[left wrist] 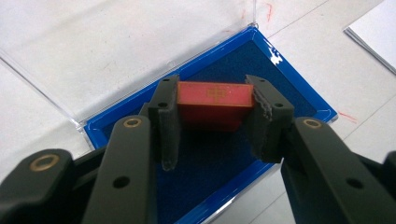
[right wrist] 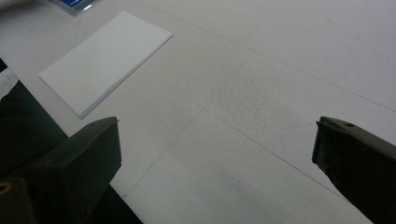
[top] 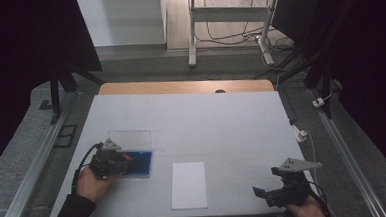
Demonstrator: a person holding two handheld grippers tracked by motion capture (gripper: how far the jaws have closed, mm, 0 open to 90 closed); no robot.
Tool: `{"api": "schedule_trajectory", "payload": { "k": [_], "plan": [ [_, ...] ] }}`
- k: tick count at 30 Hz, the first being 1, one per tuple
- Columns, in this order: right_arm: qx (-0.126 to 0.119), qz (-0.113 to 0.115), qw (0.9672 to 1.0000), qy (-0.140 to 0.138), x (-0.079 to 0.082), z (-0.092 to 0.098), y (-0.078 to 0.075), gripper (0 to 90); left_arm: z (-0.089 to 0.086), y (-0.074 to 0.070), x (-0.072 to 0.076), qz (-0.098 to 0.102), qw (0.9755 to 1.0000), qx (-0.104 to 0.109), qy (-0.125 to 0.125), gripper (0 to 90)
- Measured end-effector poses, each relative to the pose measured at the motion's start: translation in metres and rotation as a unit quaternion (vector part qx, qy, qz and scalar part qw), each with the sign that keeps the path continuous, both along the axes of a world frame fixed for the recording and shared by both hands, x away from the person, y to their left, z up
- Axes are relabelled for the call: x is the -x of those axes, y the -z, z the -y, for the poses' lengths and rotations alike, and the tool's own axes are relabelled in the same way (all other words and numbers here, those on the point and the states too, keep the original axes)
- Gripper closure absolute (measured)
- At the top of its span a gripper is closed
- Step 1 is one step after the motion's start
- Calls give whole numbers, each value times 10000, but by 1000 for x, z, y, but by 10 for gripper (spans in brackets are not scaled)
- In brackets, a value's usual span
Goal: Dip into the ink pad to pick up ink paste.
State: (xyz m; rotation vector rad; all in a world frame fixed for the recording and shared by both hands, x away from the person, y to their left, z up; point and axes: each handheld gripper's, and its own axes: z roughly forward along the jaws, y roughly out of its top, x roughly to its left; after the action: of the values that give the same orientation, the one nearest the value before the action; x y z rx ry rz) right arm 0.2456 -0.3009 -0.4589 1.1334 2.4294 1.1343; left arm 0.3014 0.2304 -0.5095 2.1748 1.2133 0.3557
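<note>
From above, the left gripper (top: 126, 159) reaches over the open blue case (top: 138, 164) at the table's (top: 222, 122) left, though its load is hard to make out there. The left gripper view shows it: the jaws clamp a red block (left wrist: 214, 103) (gold mark on its face) above the case's dark blue lining (left wrist: 215, 154). The right gripper (right wrist: 215, 154) hangs with jaws spread wide and empty over bare table, near the stack of white sheets (right wrist: 103, 59).
</note>
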Motion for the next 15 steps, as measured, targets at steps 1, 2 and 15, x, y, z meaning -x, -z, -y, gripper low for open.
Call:
{"api": "schedule_trajectory", "payload": {
  "k": [1,2,15],
  "plan": [
    [3,-3,10000,4,0,0,0,12,0,0,0,3,10000,-8,6,588],
    [6,-2,10000,4,0,0,0,12,0,0,0,6,10000,-24,25,588],
    [-23,-16,10000,-12,0,0,0,12,-1,-15,2,-58,9998,-6,-177,584]
  ]
}}
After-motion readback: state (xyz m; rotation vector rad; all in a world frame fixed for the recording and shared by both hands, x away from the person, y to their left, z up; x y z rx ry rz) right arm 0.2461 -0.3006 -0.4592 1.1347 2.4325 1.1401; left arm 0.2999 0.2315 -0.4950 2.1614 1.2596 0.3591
